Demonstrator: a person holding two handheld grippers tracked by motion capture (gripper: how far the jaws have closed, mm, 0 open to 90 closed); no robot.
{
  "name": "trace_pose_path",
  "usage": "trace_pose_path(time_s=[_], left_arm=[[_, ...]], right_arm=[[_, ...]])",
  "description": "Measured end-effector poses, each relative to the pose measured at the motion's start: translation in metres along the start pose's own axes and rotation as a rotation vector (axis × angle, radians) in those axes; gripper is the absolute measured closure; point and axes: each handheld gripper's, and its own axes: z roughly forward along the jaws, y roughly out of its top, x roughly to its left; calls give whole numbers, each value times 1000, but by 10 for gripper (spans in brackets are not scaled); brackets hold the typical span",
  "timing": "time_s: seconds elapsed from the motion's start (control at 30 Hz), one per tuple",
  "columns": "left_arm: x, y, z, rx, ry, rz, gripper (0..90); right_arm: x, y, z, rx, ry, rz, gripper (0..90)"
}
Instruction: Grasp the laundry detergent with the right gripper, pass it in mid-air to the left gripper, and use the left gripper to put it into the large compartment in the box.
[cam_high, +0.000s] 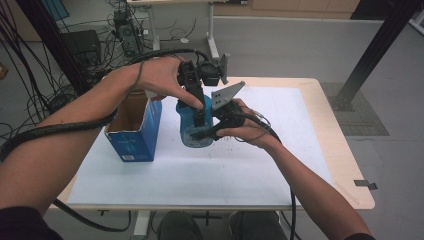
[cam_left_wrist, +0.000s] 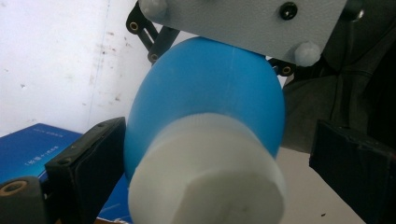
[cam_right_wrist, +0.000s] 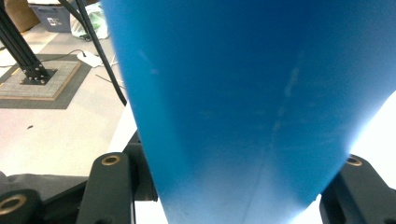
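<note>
A blue plastic bottle (cam_high: 191, 139) with a white cap (cam_left_wrist: 210, 179) stands upright on the white table top (cam_high: 280, 170). My right gripper (cam_high: 206, 132) comes in from the right and is shut on the bottle's body (cam_right_wrist: 247, 93), one jaw on each side. From above, my left gripper (cam_high: 198, 111) points down over the bottle's top. In the left gripper view its jaws straddle the cap: the left one sits close against the bottle (cam_left_wrist: 210, 84), and a gap shows at the right one. The left gripper (cam_left_wrist: 215, 154) is open.
An open blue carton (cam_high: 132, 130) stands just left of the bottle, its corner showing in the left gripper view (cam_left_wrist: 28, 144). The right gripper's grey plate (cam_left_wrist: 243, 23) sits close behind the bottle. Cables and a black frame post (cam_high: 380, 45) stand beyond the table.
</note>
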Motion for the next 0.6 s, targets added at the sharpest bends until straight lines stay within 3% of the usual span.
trace_pose_path(time_s=[0.6], left_arm=[[-3, 3, 0, 1, 5, 15, 58]], right_arm=[[1, 4, -5, -15, -1, 0, 421]])
